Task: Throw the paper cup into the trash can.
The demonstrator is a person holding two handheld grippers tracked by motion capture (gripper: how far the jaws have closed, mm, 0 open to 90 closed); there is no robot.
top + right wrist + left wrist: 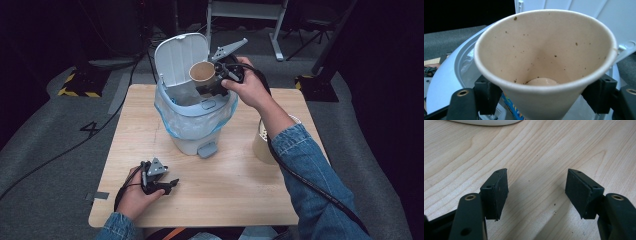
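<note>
A brown paper cup (pixel 202 72) (pixel 544 60), speckled inside, is tipped on its side over the open white pedal bin (pixel 192 127) (pixel 446 75). My right gripper (pixel 212 82) (pixel 544 97) is shut on the cup, its pads (pixel 486 93) pressing the cup's wall from both sides. The bin's lid (pixel 177 55) (pixel 599 10) stands up behind the cup, and a clear liner bag (pixel 172 117) folds over the rim. My left gripper (pixel 167 186) (pixel 536 192) rests low over the bare wood near the table's front left, open, nothing between its pads (pixel 497 192).
A second paper cup (pixel 264 142) stands at the table's right side, partly behind the right forearm. The bin's foot pedal (pixel 206 150) faces the front. The wooden table (pixel 230 185) (pixel 544 150) has free room across its front. Dark floor and cables surround it.
</note>
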